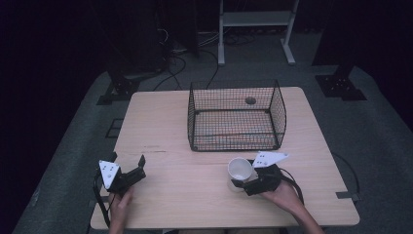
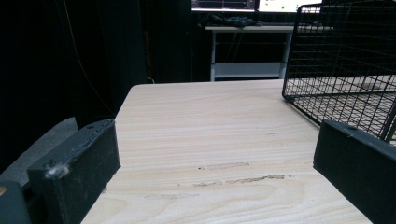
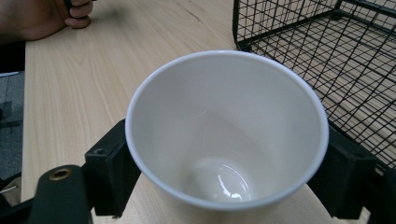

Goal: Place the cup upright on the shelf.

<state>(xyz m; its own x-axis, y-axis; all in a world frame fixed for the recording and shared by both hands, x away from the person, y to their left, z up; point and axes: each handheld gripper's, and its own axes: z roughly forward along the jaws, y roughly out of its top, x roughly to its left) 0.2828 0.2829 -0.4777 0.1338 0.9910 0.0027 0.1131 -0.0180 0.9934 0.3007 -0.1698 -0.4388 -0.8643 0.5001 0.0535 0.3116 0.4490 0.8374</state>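
- White cup (image 1: 240, 169) sits near the table's front edge, right of centre, mouth tilted up toward the camera in the high view; inside is bare, glossy, with a highlight at the bottom (image 3: 224, 135).
- Right gripper (image 1: 242, 179) has its two black jaws closed against opposite sides of the cup wall; the right gripper view shows one jaw touching each side of the cup.
- Person's right hand (image 1: 285, 196) grips the tool body from the front edge of the table; a cable trails off toward the right edge.
- Whether the cup base touches the table top (image 1: 195, 195) cannot be told.
- Black wire basket (image 1: 236, 117) stands just behind the cup, at the middle of the table toward the far edge, open at the top, with nothing inside; its near wall lies between the cup and the basket floor.
- Basket's front corner shows close beside the cup in the right gripper view (image 3: 243, 44).
- Left gripper (image 1: 127, 162) is near the front left corner, well apart from the cup, jaws spread wide with only bare table between them (image 2: 215, 154).
- Left hand (image 1: 119, 202) holds it at the front edge.
- Scuff marks (image 2: 243, 178) run across the wood ahead of the left jaws.
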